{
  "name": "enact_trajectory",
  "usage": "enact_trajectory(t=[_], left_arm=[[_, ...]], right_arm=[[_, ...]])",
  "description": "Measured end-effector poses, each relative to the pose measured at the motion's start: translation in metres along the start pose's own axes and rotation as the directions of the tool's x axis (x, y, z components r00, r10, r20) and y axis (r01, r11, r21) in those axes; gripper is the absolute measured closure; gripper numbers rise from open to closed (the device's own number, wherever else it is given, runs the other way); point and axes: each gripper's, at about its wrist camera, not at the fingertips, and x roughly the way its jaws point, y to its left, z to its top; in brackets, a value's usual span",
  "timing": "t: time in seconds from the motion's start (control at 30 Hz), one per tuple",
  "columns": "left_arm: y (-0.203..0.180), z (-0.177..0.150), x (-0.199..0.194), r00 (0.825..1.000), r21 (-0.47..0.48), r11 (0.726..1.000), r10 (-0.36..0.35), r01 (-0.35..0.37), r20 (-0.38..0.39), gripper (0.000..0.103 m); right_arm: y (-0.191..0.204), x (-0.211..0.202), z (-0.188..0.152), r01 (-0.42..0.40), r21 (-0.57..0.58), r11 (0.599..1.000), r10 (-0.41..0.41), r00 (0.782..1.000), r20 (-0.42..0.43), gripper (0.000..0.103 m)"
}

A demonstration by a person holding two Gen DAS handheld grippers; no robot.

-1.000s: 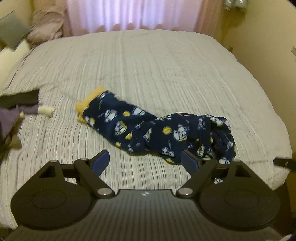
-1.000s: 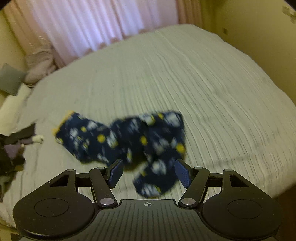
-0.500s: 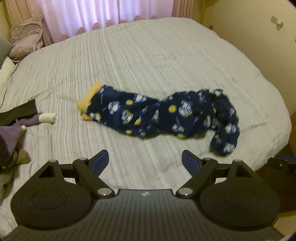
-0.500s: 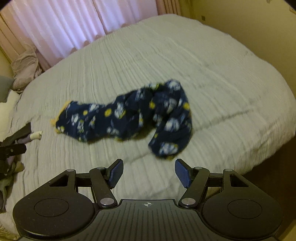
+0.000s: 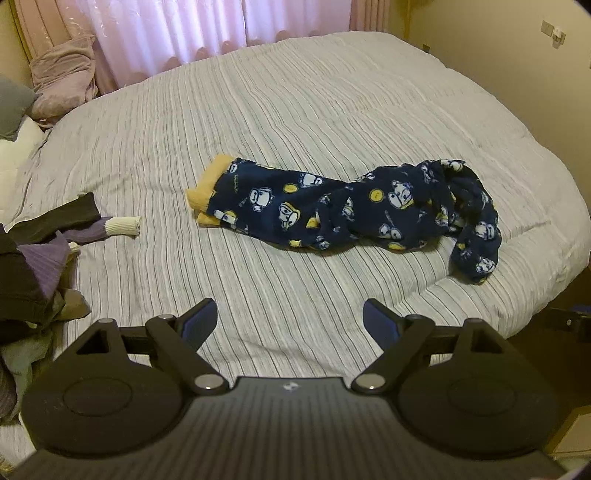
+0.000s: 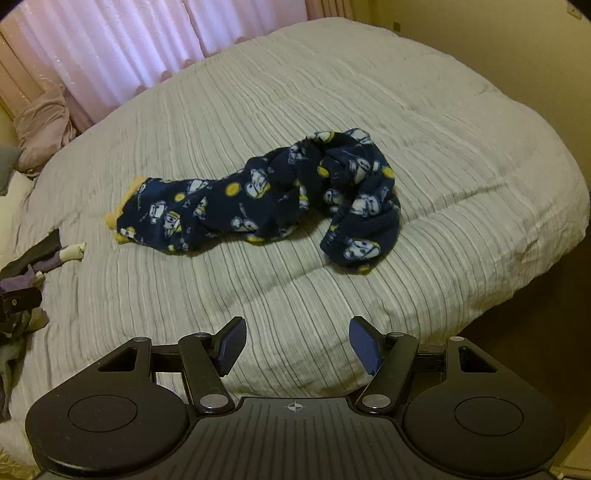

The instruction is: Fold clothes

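Note:
A navy fleece garment with a cartoon print and yellow cuffs [image 5: 347, 206] [image 6: 266, 199] lies crumpled in a long twist across the striped grey bedspread [image 5: 295, 110] [image 6: 332, 92]. Its right end hangs folded near the bed's edge. My left gripper [image 5: 290, 319] stands open above the near side of the bed, well short of the garment, with nothing between its blue pads. My right gripper [image 6: 295, 341] is also open and empty, hovering over the bed's near edge in front of the garment's right end.
A heap of dark and purple clothes [image 5: 33, 266] [image 6: 18, 280] lies at the bed's left side, with a white cuff [image 5: 123, 225] sticking out. Pink pillows [image 5: 62, 77] and curtains [image 5: 221, 26] are at the far side. The bed drops off at the right.
Both grippers have drawn back from the garment, which now lies farther from the fingers. The garment's right end has left the right gripper's jaws and lies on the bed.

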Motion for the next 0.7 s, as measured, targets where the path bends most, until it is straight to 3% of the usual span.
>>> enact_trajectory(t=[0.37, 0.7], left_arm=[[0.001, -0.005, 0.012, 0.999, -0.005, 1.0, -0.017, 0.017, -0.028, 0.019], [-0.001, 0.008, 0.036, 0.999, -0.018, 1.0, -0.027, 0.026, -0.039, 0.019]], right_arm=[[0.001, 0.001, -0.006, 0.031, 0.012, 0.999, -0.03, 0.999, -0.02, 0.037], [-0.012, 0.015, 0.015, 0.046, 0.021, 0.999, -0.046, 0.999, -0.025, 0.037]])
